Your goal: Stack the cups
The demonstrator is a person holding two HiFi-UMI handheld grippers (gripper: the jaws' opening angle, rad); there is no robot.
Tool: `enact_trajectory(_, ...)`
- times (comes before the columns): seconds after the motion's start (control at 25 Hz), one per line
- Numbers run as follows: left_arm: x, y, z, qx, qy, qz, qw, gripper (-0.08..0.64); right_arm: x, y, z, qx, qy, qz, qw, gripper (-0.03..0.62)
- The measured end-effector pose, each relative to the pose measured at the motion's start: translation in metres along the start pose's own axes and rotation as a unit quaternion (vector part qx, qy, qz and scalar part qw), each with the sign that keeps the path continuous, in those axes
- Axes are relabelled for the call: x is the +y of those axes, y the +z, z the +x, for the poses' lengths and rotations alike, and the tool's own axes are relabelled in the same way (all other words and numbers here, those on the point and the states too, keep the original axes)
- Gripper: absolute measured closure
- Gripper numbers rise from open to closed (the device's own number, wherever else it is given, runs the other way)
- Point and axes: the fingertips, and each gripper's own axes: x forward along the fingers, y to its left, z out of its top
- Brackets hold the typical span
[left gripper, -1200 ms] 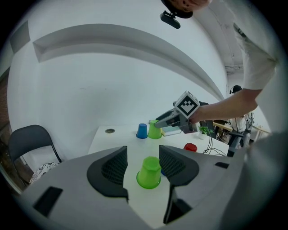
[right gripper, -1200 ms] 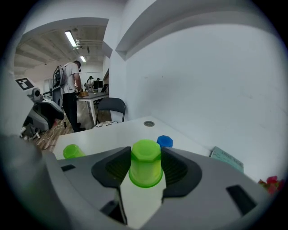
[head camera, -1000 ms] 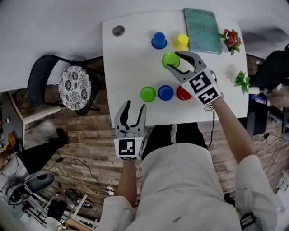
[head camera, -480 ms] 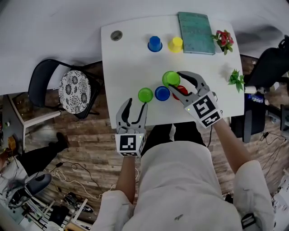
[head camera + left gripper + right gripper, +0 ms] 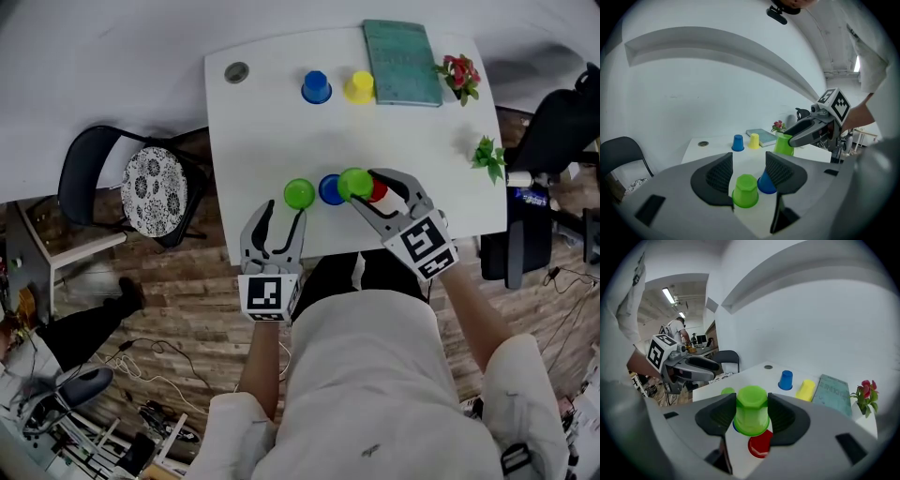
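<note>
Right gripper (image 5: pixel 362 187): jaws clamped on green cup (image 5: pixel 353 182) — brought nearer from farther back, now lifted just left of red cup (image 5: pixel 379 192).
Left gripper (image 5: pixel 281 213): jaws apart, empty, well left of red cup.
Meaning: likely set for lowering onto a nearby cup.

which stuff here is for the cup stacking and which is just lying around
For the job: held green cup, other green cup, near blue cup, red cup, far blue cup, yellow cup.
Lying about: teal book, red flowers, green plant, chair.
</note>
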Motion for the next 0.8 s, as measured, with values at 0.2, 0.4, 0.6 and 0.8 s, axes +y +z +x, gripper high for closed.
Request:
enact_trajectory(0.2,-0.003,0.0,-0.001,0.001,-0.002,0.002,1.0,0.336,0.003,-0.005,-0.002,-0.001,-0.001,0.006,1.0,0.377)
enact_trajectory(0.4,-0.004,-0.001,-0.002,0.0,-0.001,0.001,1.0,0.336,0.005,-0.011,-0.002,0.005,-0.004,-0.002,1.0,0.376)
enact_trajectory(0.6,-0.003,-0.001,-0.004,0.0,0.003,0.0,1.0,0.336,0.007,-0.016,-0.002,0.005,-0.003,0.001,1.0,0.374)
enact_trajectory(0.8,-0.003,0.0,-0.005,0.001,0.005,0.002,1.0,0.336,0.009,-0.017,-0.002,0.009,0.001,0.0,1.0,0.365)
